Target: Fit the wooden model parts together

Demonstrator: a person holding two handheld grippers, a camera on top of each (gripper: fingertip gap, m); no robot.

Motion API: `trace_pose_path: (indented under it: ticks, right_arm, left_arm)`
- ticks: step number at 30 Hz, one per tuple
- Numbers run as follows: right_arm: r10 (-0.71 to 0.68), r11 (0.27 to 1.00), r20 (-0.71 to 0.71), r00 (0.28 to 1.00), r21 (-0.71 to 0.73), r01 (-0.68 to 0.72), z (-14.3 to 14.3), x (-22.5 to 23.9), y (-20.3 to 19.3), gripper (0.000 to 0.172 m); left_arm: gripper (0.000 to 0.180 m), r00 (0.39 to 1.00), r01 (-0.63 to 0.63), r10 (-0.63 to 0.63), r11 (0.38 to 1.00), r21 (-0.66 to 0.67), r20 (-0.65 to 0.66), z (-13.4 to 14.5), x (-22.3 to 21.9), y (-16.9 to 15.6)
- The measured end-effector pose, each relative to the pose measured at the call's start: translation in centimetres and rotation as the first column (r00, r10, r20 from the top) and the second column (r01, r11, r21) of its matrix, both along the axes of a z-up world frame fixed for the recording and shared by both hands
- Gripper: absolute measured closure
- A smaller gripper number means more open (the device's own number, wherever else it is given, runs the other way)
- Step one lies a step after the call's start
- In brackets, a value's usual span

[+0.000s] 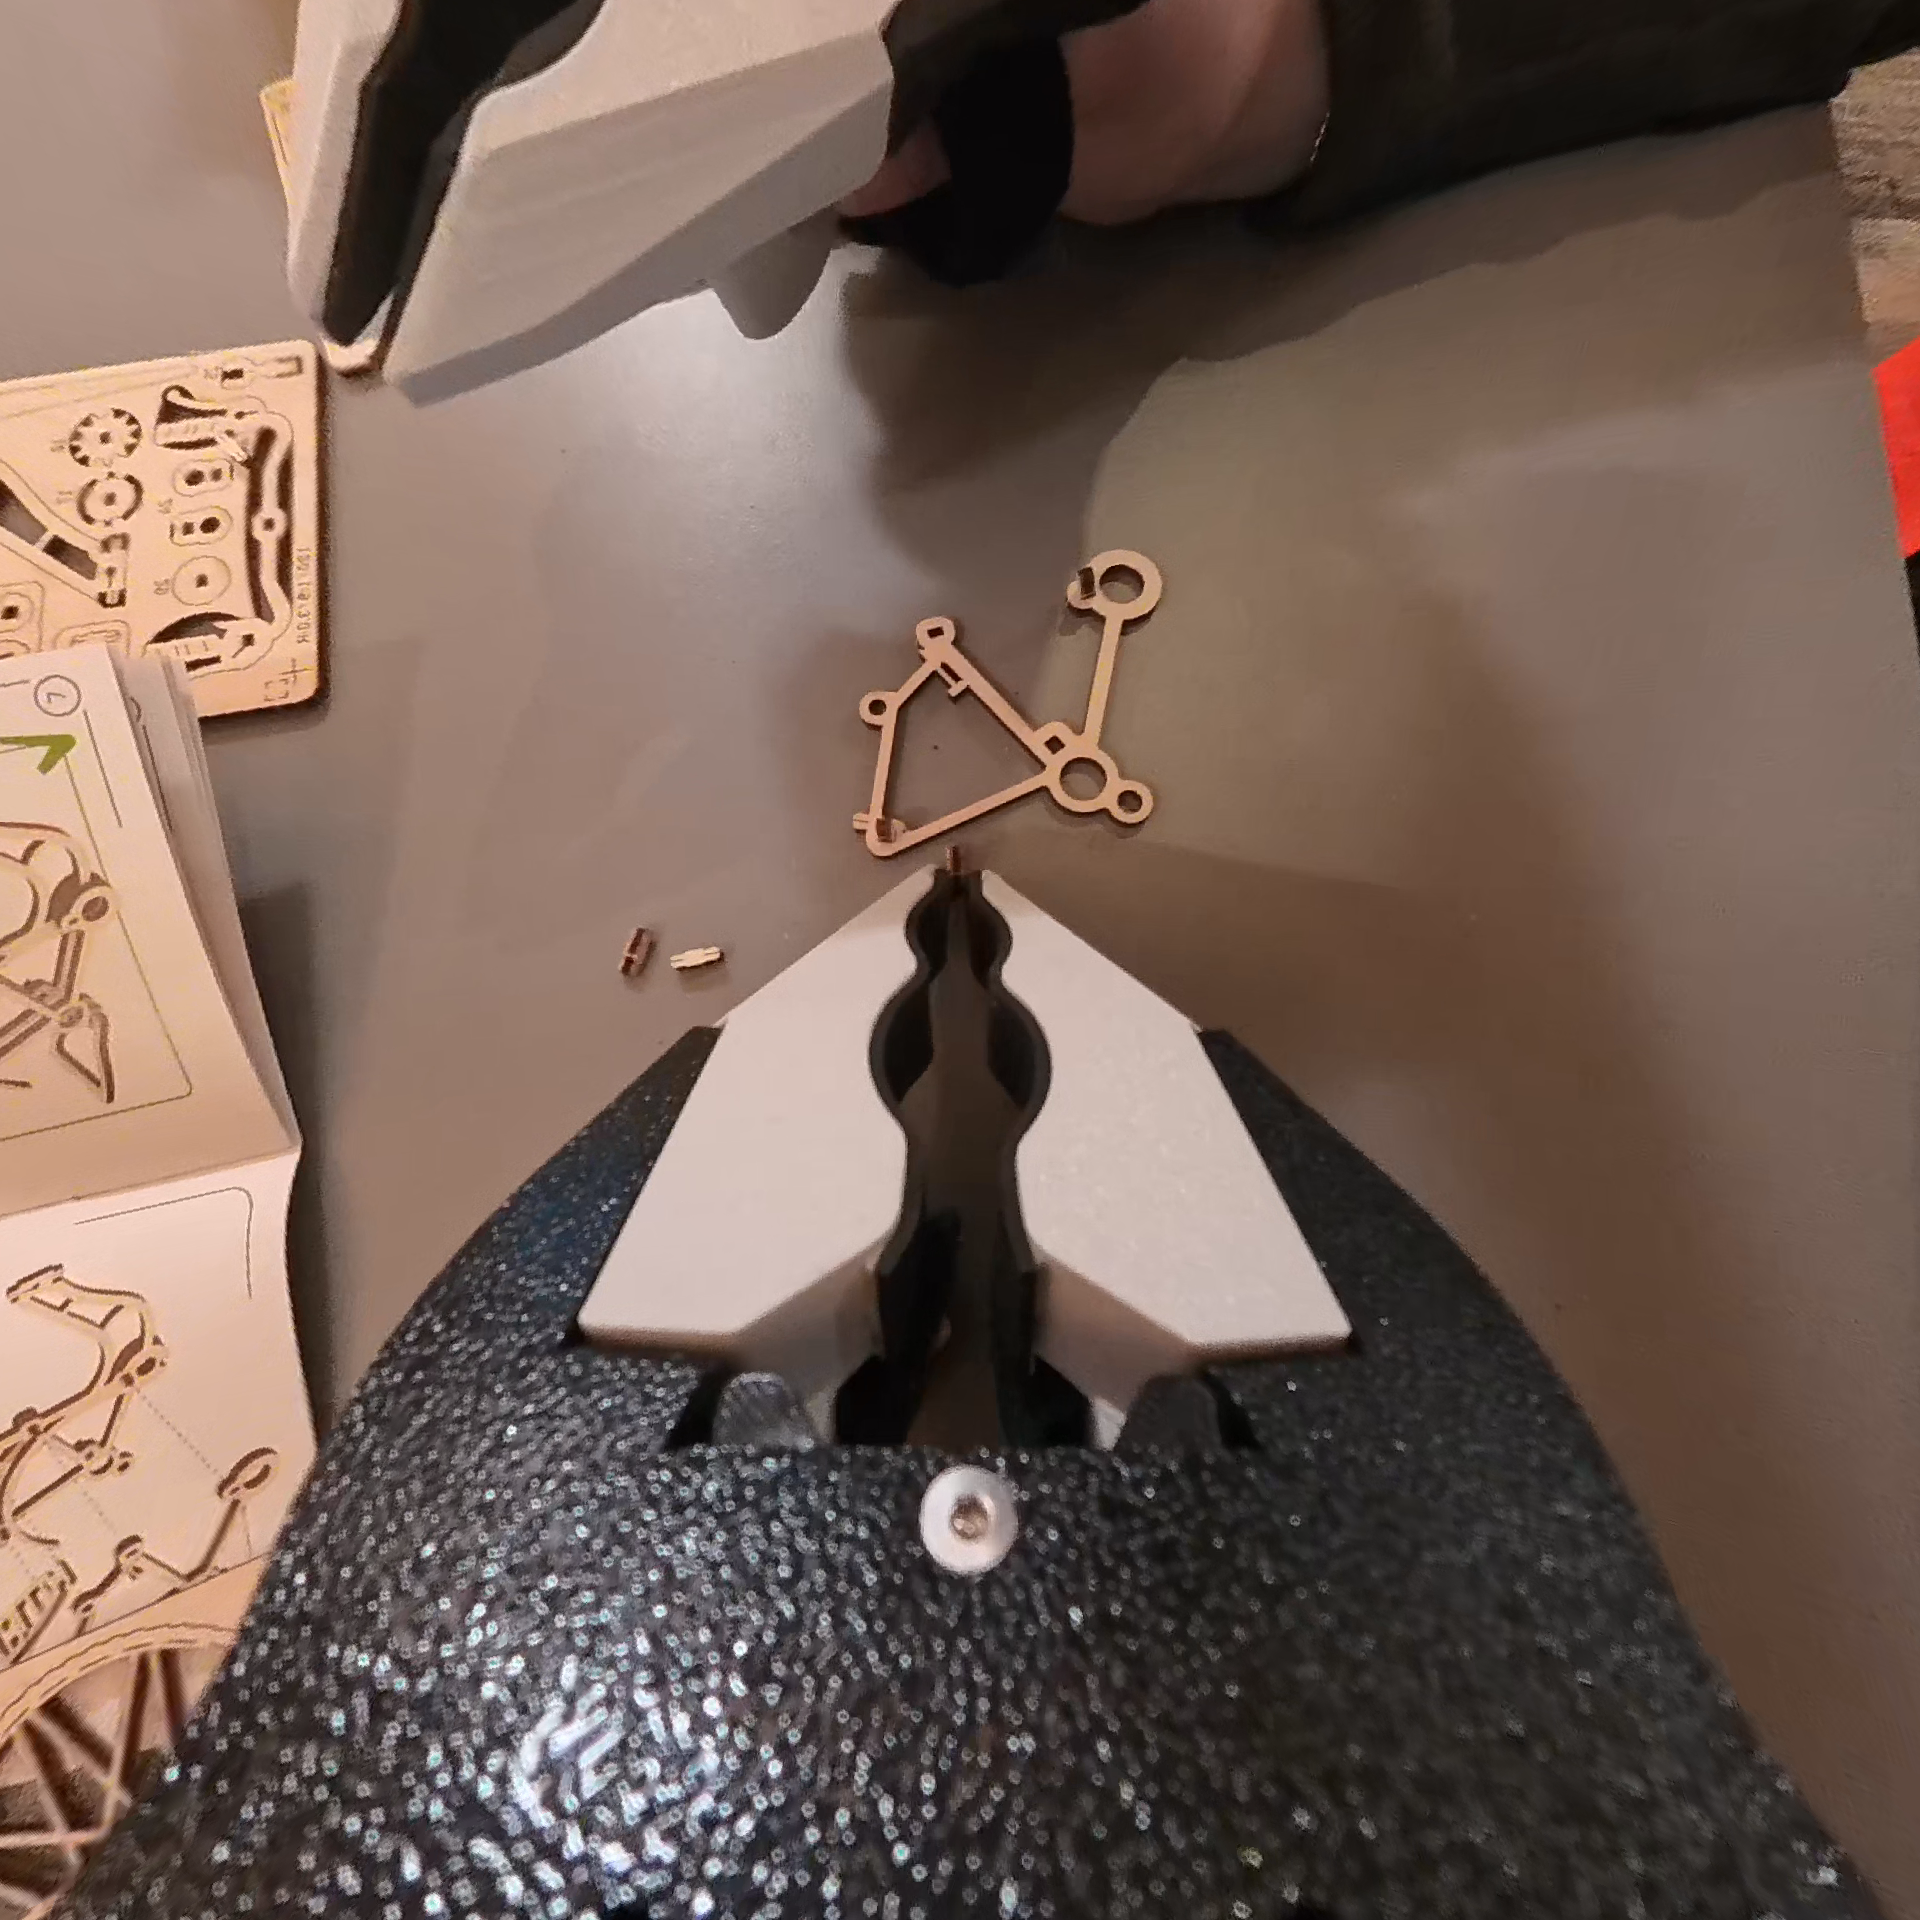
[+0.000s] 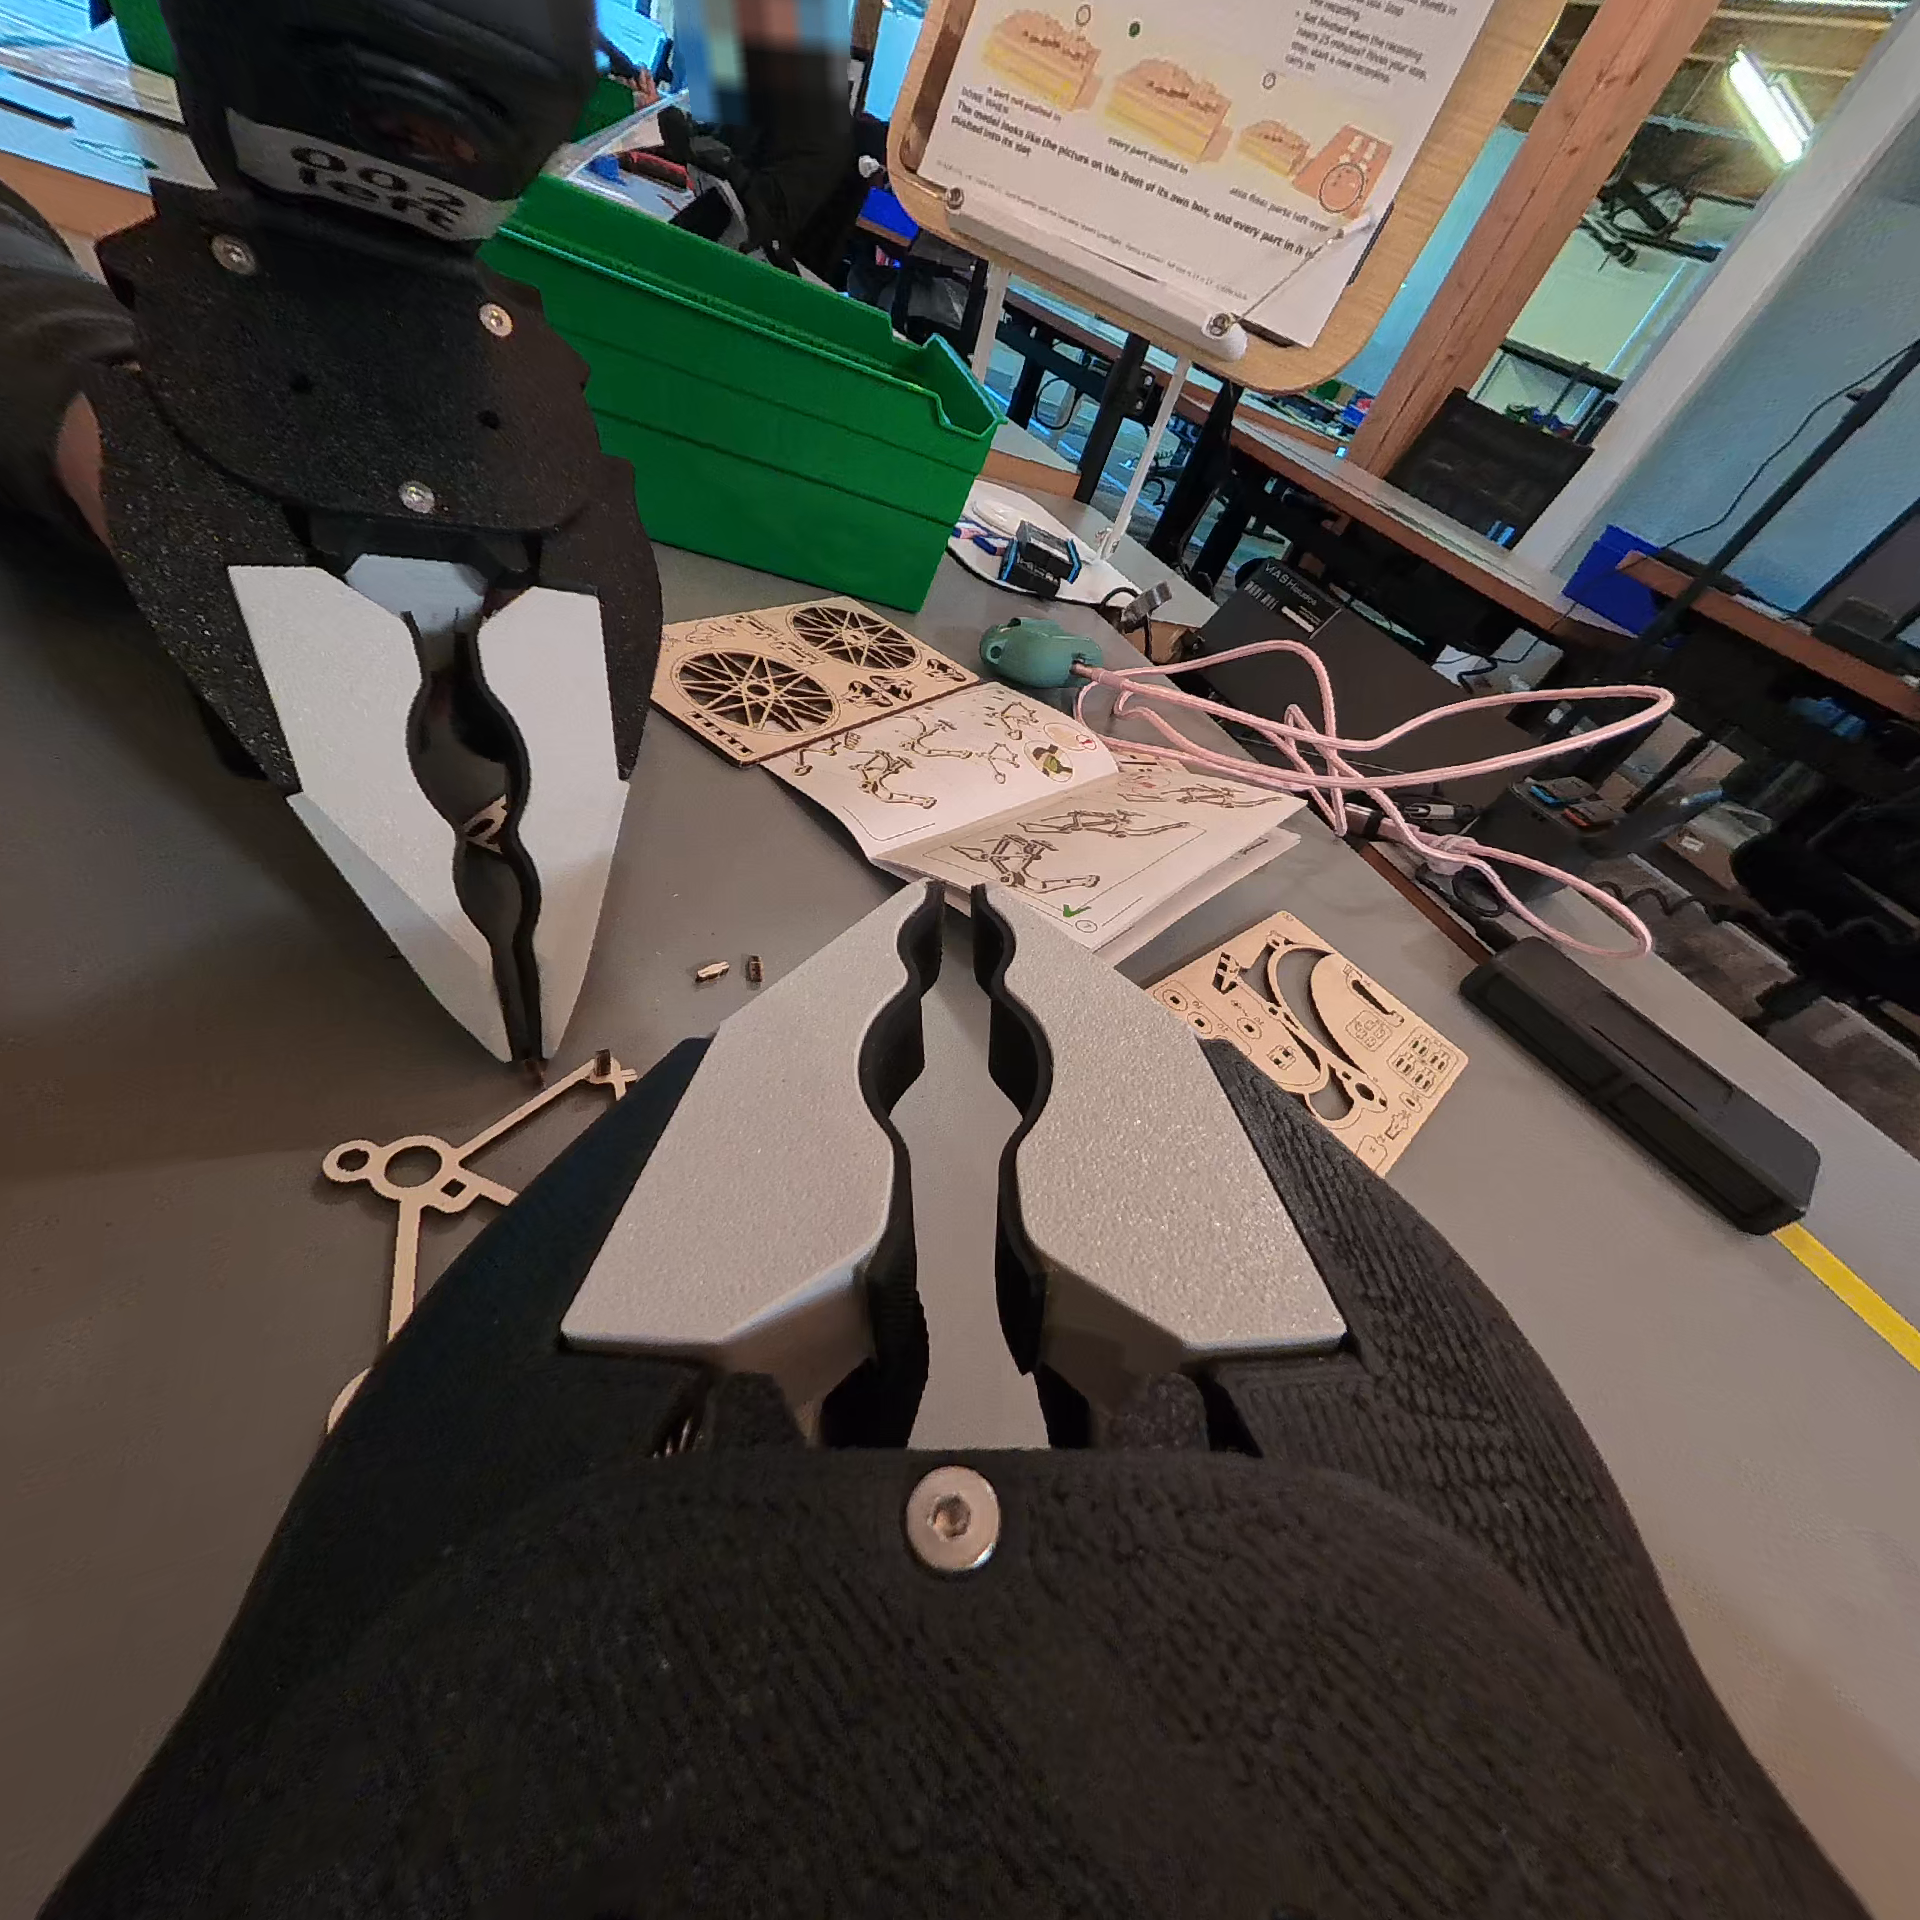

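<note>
Wooden frame — lower half hidden behind the right gripper body in the right wrist view. Peg at the left gripper tips — too small to tell its shape. Instruction booklet and parts sheet, left of the left gripper, cut off by the edge. Right gripper, ahead in the left wrist view — blurred, tips cut off. Blurred patch far behind the left gripper in the right wrist view.

Wooden frame on table, two pegs left (booklet farther left).
</note>
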State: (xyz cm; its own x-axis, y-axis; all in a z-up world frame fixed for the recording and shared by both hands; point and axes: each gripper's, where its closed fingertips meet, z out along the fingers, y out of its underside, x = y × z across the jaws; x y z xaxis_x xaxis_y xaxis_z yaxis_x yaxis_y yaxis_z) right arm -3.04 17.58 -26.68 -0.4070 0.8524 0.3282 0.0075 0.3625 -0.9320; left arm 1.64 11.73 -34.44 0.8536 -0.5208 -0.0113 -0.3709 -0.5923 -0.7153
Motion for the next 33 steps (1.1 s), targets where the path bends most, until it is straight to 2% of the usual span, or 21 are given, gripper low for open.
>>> trace_pose_path:
  ticks: [3, 6, 8, 10, 12, 14, 16, 20, 33]
  right_arm:
    - [-0.001, 1.000, 0.000, 1.000, -0.003, 0.001, 0.0, 0.1, 0.1, 0.168]
    - [-0.008, 0.999, -0.029, 1.000, -0.033, 0.007, 0.7, 0.2, 0.3, 0.170]
    - [0.062, 0.993, -0.089, 0.994, -0.093, -0.070, 2.1, 1.0, -0.5, 0.169]
    - [0.150, 0.969, -0.148, 0.977, -0.174, -0.176, 3.6, 2.1, -1.6, 0.167]
    - [0.204, 0.939, -0.168, 0.964, -0.246, -0.241, 4.3, 2.7, -2.2, 0.165]
    - [0.229, 0.933, -0.165, 0.960, -0.243, -0.264, 4.3, 2.9, -2.6, 0.160]
    - [0.272, 0.919, -0.184, 0.945, -0.243, -0.312, 4.7, 3.5, -3.4, 0.159]
    - [0.362, 0.874, -0.187, 0.913, -0.271, -0.403, 5.0, 4.3, -5.3, 0.160]
    - [0.451, 0.824, -0.164, 0.877, -0.301, -0.480, 4.6, 5.0, -6.7, 0.168]
  left_arm:
    - [0.180, 0.998, 0.025, -0.023, 0.999, 0.030, -0.050, 0.1, -0.1, 0.0]
    - [0.180, 0.999, 0.027, -0.017, 0.976, 0.218, -0.049, 2.8, 0.0, 0.9]
    - [0.180, 1.000, -0.007, -0.004, 0.922, 0.388, 0.028, 6.2, -0.3, 1.3]
    - [0.180, 0.987, -0.073, -0.008, 0.862, 0.502, 0.158, 9.2, -0.9, 1.2]
    - [0.180, 0.952, -0.138, -0.046, 0.816, 0.562, 0.301, 11.3, -1.3, 0.8]
    - [0.180, 0.924, -0.186, -0.066, 0.782, 0.594, 0.376, 12.6, -1.7, 0.4]
    - [0.180, 0.921, -0.169, -0.099, 0.769, 0.616, 0.376, 13.1, -1.3, 0.1]
    - [0.180, 0.912, -0.116, -0.156, 0.789, 0.603, 0.380, 12.6, 0.0, 0.0]
    - [0.180, 0.893, -0.056, -0.216, 0.817, 0.574, 0.394, 11.8, 1.2, -0.1]
